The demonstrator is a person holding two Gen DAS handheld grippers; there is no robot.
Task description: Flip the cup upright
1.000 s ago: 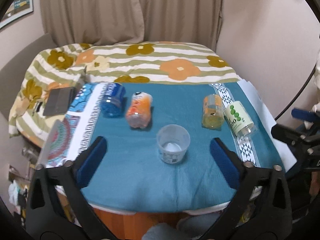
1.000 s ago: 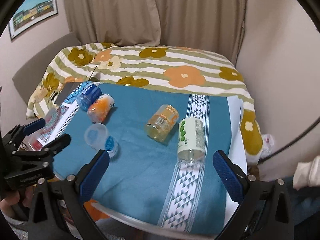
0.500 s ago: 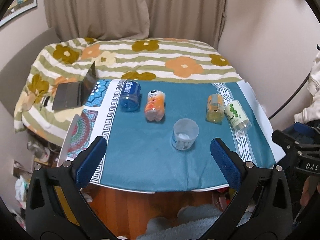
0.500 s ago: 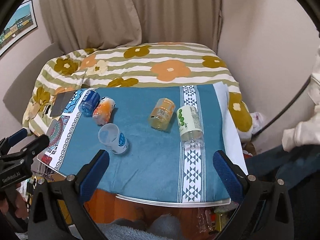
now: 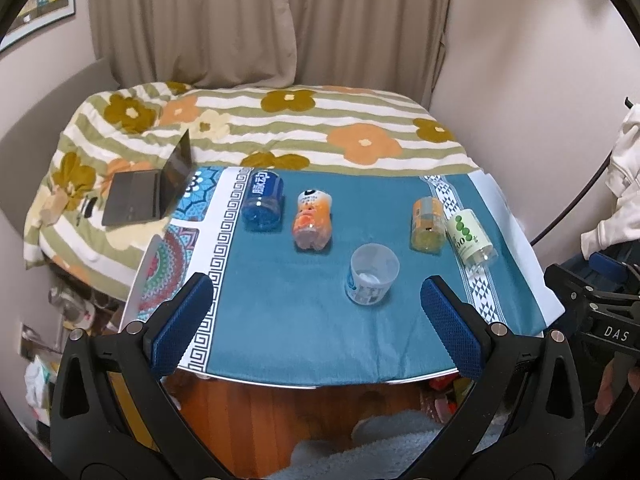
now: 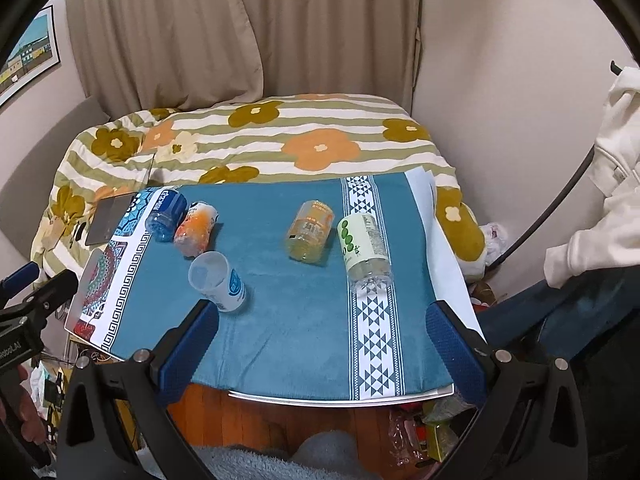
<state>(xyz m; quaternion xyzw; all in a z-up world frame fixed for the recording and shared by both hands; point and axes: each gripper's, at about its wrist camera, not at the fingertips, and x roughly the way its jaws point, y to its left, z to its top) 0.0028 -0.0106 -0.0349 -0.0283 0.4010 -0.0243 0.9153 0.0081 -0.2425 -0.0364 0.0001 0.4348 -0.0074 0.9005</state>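
Obs: translucent plastic cup point(image 5: 372, 274) stands mouth-up on the teal cloth point(image 5: 304, 320), near the table's front half, left of centre as seen from the right wrist view point(image 6: 216, 280). Tapered round wall, frosted; a blue-and-white printed label wraps the lower part. Nothing touches it.

Left gripper point(image 5: 320, 322): jaws spread wide, nothing between them. Pads point(image 5: 182, 322) are blue with a fine knurled texture, mounted on black plastic arms with silver screws. It is held back from the table's front edge, the cup showing in the gap between the fingers.

Right gripper point(image 6: 322, 342): also wide apart and empty, same blue textured pads point(image 6: 454, 344), held off the near edge of the table.

Other items, all cylindrical and lying on their sides on the cloth:
- blue-labelled bottle point(image 5: 262, 200), far left, just beside the orange-labelled bottle point(image 5: 314, 220).
- amber clear jar point(image 5: 428, 222) with orange label, just beside the white bottle point(image 5: 470, 240) bearing green dots; the latter lies on the cloth's white geometric band.

Cloth is soft and napped, with patterned borders. Behind the table: a floral striped quilt point(image 5: 280, 128), puffy, with a dark open laptop point(image 5: 148, 192) on it. Beige pleated curtain point(image 5: 260, 20) at the back.
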